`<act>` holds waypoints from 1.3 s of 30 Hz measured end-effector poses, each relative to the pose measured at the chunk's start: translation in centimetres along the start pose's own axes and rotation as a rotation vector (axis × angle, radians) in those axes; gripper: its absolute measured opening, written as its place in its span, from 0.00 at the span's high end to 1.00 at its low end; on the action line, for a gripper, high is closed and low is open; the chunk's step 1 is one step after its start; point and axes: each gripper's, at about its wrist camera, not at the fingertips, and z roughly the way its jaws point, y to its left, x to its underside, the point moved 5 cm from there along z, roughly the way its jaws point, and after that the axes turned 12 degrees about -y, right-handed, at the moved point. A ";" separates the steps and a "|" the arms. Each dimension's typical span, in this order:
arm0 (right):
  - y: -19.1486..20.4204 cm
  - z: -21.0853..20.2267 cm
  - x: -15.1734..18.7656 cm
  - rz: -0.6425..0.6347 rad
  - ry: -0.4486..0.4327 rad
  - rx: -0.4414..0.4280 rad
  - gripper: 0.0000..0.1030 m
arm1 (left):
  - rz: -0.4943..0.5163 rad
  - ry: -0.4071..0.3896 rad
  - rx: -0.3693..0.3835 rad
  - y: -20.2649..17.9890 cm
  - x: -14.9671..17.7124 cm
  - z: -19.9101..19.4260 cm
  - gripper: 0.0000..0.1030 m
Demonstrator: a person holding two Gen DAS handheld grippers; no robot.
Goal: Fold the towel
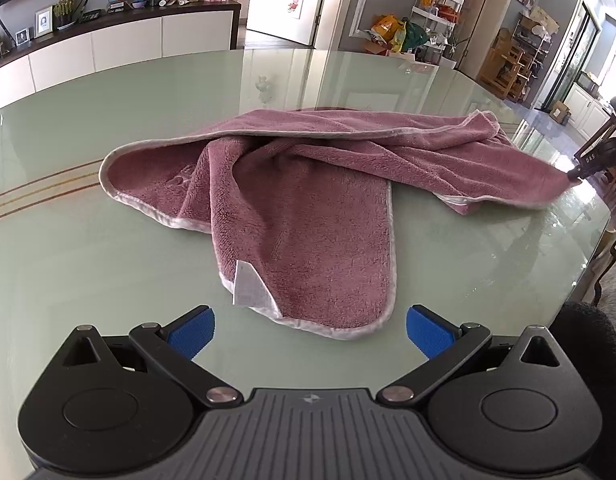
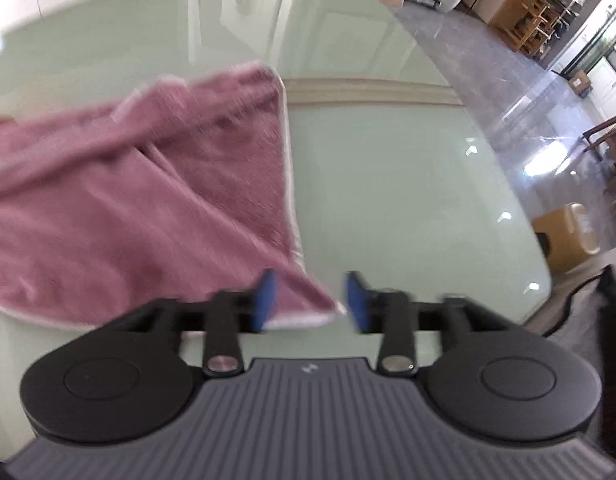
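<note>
On table (image 1: 108, 240): rumpled towel (image 1: 308, 208)

1 pink towel (image 1: 304, 200) on 1 glass table (image 1: 108, 260); 2 grippers, left (image 1: 310, 334) and right (image 2: 311, 301); 1 white label (image 1: 248, 286).

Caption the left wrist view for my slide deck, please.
Open left tool facing a crumpled pink towel on a glass table.
</note>
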 end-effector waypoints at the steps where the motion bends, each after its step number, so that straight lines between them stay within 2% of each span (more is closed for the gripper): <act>1: 1.6 -1.1 0.1 -0.024 -0.014 -0.051 0.62 | 0.002 0.002 -0.001 0.2 0.1 -0.1 0.00; 2: 3.3 -2.2 0.2 -0.053 -0.028 -0.107 0.62 | 0.003 0.003 -0.003 0.4 0.1 -0.2 0.00; 6: 16.9 -8.7 3.4 -0.307 -0.050 -0.619 0.62 | 0.004 -0.003 -0.028 1.9 0.4 -1.2 0.00; 8: 22.8 -10.8 5.5 -0.420 -0.031 -0.785 0.62 | -0.008 -0.007 -0.045 3.0 0.7 -1.9 0.00; 9: 25.2 -11.3 6.3 -0.462 -0.023 -0.831 0.62 | -0.013 -0.008 -0.050 3.4 0.8 -2.3 0.00; 11: 29.0 -11.5 7.2 -0.526 -0.007 -0.868 0.62 | -0.041 -0.003 -0.076 5.1 1.4 -3.1 0.00; 15: 35.6 -10.3 8.0 -0.656 0.013 -0.853 0.62 | -0.073 -0.007 -0.118 7.6 2.1 -4.7 0.00; 18: 37.6 -9.3 8.6 -0.709 0.055 -0.809 0.64 | -0.111 -0.025 -0.144 9.6 2.8 -6.3 0.00; 21: 38.7 -10.1 9.5 -0.750 0.061 -0.759 0.67 | -0.139 -0.036 -0.157 11.1 3.4 -7.3 0.00; 22: 38.8 -10.2 9.5 -0.739 0.061 -0.744 0.69 | -0.147 -0.038 -0.160 11.5 3.6 -7.5 0.00; 23: 38.9 -10.1 9.4 -0.728 0.062 -0.736 0.77 | -0.156 -0.040 -0.161 11.9 3.7 -7.6 0.00; 24: 38.9 -10.1 9.4 -0.715 0.067 -0.725 0.90 | -0.164 -0.042 -0.162 12.2 3.8 -7.7 0.00; 27: 39.3 -10.2 9.3 -0.663 0.088 -0.709 0.94 | -0.179 -0.049 -0.159 12.8 3.9 -7.9 0.00; 29: 39.7 -10.9 9.2 -0.621 0.099 -0.738 0.94 | -0.186 -0.061 -0.157 13.3 4.0 -8.4 0.00; 32: 41.3 -14.3 8.7 -0.533 0.079 -0.852 0.94 | -0.195 -0.074 -0.165 14.4 4.2 -9.4 0.00; 34: 43.1 -17.6 8.9 -0.470 0.077 -0.996 0.94 | -0.195 -0.090 -0.195 15.9 4.2 -10.7 0.00; 36: 45.7 -20.2 10.7 -0.480 0.083 -1.096 0.94 | -0.204 -0.111 -0.231 17.6 4.2 -12.3 0.00; 39: 48.9 -21.8 14.2 -0.516 0.157 -1.218 0.94 | -0.236 -0.129 -0.298 20.6 4.4 -14.8 0.00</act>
